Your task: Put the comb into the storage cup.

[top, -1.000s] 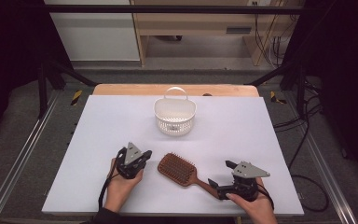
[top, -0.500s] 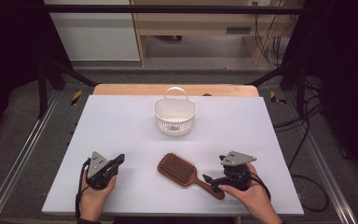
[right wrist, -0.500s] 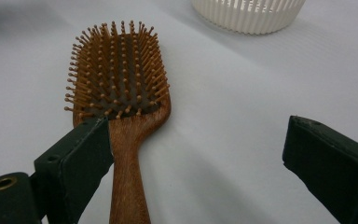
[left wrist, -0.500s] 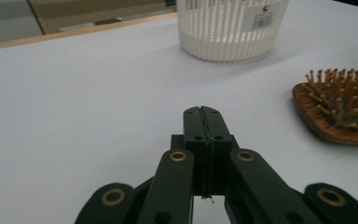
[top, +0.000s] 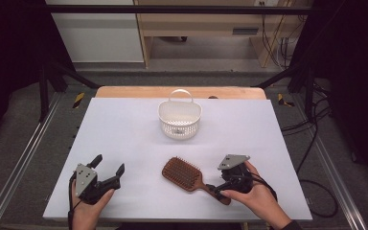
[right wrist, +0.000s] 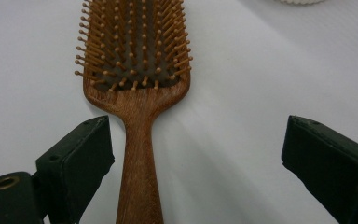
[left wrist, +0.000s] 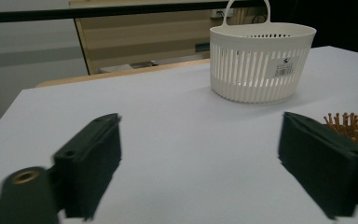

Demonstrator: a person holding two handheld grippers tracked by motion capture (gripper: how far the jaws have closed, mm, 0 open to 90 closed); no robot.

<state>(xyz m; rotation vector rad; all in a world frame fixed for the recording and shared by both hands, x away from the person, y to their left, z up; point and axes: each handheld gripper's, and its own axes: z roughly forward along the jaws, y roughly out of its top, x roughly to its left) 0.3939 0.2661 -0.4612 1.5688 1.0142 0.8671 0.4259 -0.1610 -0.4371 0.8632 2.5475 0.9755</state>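
Since a second ago the left gripper (top: 109, 166) has moved from just beside the brush (top: 188, 173) out to the near-left part of the table (top: 124, 129), well apart from the brush, and its jaws are now spread wide with nothing between them. The right gripper (top: 214, 188) has crept a little left along the near edge and now sits at the end of the brush handle (top: 214, 189); the brush itself has not shifted, lying bristles up at near centre with its head toward far left and its handle toward near right. The basket (top: 179, 118) stays upright at far centre, well apart from the brush and both grippers. The high view does not make clear how the right jaws stand about the handle, as the hand (top: 256, 194) and the grey plate (top: 233, 161) cover them. The right gripper view settles it: the jaws are wide apart, the handle (right wrist: 140, 163) runs up between them close against the left-hand jaw, and the other jaw is far off it, so nothing is pinched. The left gripper view adds the basket's (left wrist: 261, 63) slatted wall and a small label on it, with the brush (left wrist: 354, 126) bristles peeping over the right-hand jaw.
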